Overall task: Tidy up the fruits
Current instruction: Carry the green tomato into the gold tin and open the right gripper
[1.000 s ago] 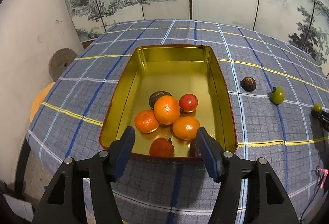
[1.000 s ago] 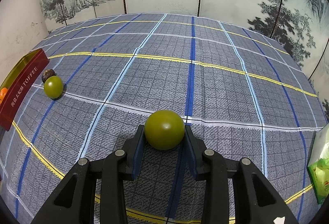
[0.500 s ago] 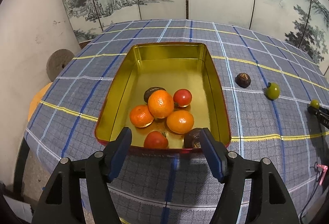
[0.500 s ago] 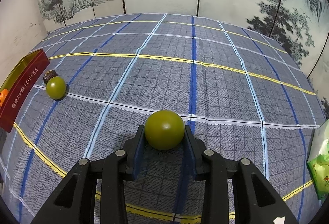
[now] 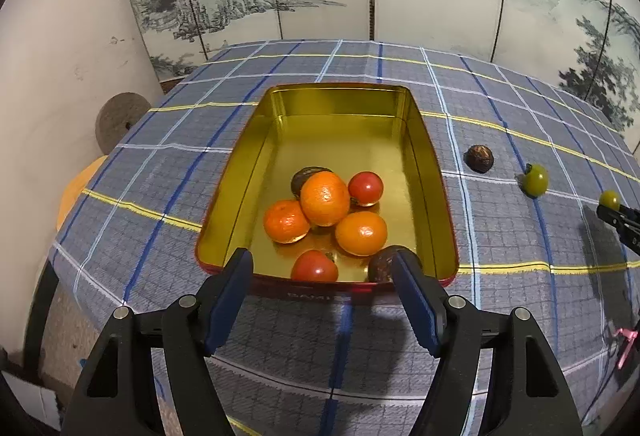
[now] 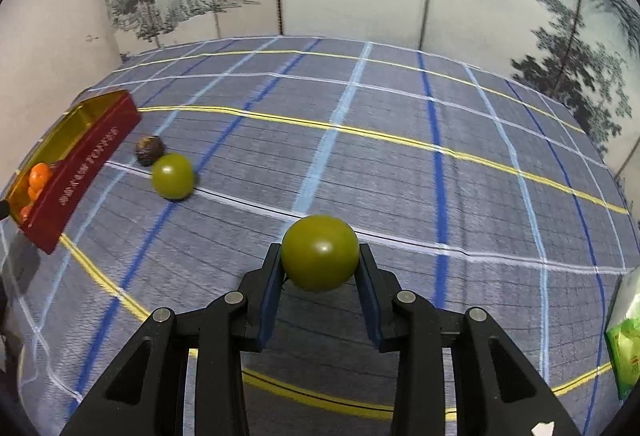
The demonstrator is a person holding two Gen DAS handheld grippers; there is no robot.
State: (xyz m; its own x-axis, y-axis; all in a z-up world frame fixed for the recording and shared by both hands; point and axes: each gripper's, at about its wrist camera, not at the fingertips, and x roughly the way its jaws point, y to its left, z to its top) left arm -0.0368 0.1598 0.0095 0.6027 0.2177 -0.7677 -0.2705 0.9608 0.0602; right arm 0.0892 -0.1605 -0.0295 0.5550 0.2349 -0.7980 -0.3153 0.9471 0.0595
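Note:
A red tin with a gold inside [image 5: 348, 108] sits on the checked cloth and holds several oranges [image 5: 324, 198], red tomatoes and dark fruits. My left gripper [image 5: 324, 268] hovers at the tin's near rim, its jaws opening with nothing pressed between them. On the cloth to the right lie a dark brown fruit [image 5: 478, 158] and a green fruit [image 5: 535, 179]. My right gripper [image 6: 319, 260] is shut on another green fruit [image 6: 319, 252], held above the cloth. From there the tin [image 6: 86, 164] shows at far left, with the loose green fruit [image 6: 173, 176] and brown fruit [image 6: 149, 150] beside it.
A painted folding screen stands behind the table. A green packet [image 6: 624, 340] lies at the right edge of the right wrist view. A round grey disc [image 5: 120, 120] leans on the wall left of the table, with an orange object [image 5: 76, 192] below it.
My left gripper's jaws have spread wider and drawn back from the tin. My right gripper has carried the green fruit leftward, bringing the tin and loose fruits nearer in its view.

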